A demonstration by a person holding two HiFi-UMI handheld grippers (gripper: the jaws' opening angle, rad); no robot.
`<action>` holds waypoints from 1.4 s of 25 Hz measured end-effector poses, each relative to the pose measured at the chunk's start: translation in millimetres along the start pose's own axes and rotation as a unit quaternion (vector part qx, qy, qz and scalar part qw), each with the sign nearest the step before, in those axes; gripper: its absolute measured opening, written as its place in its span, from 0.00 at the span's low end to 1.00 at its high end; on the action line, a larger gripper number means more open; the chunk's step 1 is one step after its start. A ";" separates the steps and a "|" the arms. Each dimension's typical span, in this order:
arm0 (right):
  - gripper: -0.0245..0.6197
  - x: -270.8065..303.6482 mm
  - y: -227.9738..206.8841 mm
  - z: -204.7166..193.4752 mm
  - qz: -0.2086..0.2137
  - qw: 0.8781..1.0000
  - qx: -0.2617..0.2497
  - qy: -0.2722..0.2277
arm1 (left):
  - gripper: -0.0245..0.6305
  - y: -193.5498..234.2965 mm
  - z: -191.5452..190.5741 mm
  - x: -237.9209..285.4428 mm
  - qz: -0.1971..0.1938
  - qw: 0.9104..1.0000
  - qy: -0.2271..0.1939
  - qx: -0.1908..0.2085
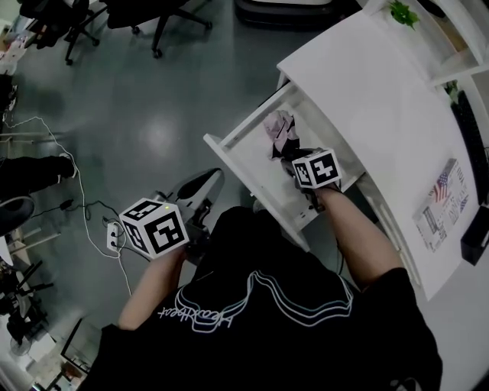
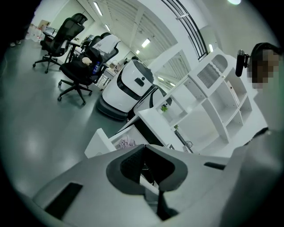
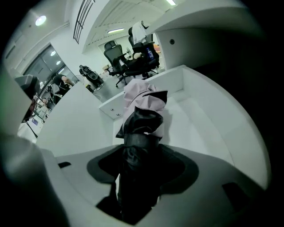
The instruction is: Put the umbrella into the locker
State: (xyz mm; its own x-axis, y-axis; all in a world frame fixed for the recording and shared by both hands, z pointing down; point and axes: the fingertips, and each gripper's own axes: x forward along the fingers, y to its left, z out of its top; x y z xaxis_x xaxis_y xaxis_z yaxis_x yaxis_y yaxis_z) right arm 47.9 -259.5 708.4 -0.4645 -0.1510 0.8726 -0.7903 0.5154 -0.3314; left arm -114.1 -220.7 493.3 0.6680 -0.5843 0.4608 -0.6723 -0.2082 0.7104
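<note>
The folded umbrella (image 1: 281, 131), black with pale pink cloth, points into the open white drawer of the locker (image 1: 229, 156). My right gripper (image 1: 296, 159) is shut on its dark lower part. In the right gripper view the umbrella (image 3: 143, 111) stands up between the jaws of my right gripper (image 3: 140, 153), its pink end over the drawer floor (image 3: 199, 128). My left gripper (image 1: 206, 182) hangs lower left, outside the drawer over the floor, with nothing in it. In the left gripper view the tips of the left gripper (image 2: 143, 147) meet, and the umbrella (image 2: 126, 142) shows beyond in the drawer (image 2: 98, 141).
A curved white desk top (image 1: 367, 84) covers the drawer, with a small plant (image 1: 401, 11) and a keyboard (image 1: 470, 130). Cables and a power strip (image 1: 113, 237) lie on the grey floor at left. Office chairs (image 1: 164, 15) and a white machine (image 2: 131, 84) stand farther off.
</note>
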 end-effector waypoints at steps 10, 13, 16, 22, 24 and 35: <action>0.42 23.8 -12.2 -20.0 -0.040 0.998 -0.038 0.024 | 0.04 4.9 -8.2 -2.8 -0.008 1.000 -0.009 -0.018; 0.44 29.6 -10.0 -27.4 -0.034 0.998 -0.043 0.036 | 0.04 0.6 -9.8 -2.6 -0.014 1.000 -0.007 -0.019; 0.45 31.4 -7.2 -30.2 -0.027 0.998 -0.046 0.043 | 0.04 -0.8 -12.5 -4.3 -0.018 1.000 -0.002 -0.016; 0.63 28.4 -4.9 -31.0 -0.008 0.999 -0.033 0.036 | 0.04 2.8 -19.9 -2.5 -0.022 1.000 0.004 -0.021; 0.73 23.3 -3.3 -29.7 0.003 0.999 -0.022 0.024 | 0.04 0.7 -20.9 -2.0 -0.026 0.999 0.005 -0.018; 0.55 -92.9 31.2 39.4 0.054 0.985 -0.009 -0.162 | 0.04 -39.8 2.0 -13.2 -0.060 0.998 -0.012 0.012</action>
State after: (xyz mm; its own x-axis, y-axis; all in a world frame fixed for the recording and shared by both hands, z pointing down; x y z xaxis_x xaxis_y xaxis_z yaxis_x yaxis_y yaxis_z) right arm 50.6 -262.7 602.9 -0.6503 -0.3539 0.6722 -0.7237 0.5578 -0.4064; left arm -96.9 -206.2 457.8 0.7360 -0.5734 0.3599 -0.5958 -0.2963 0.7465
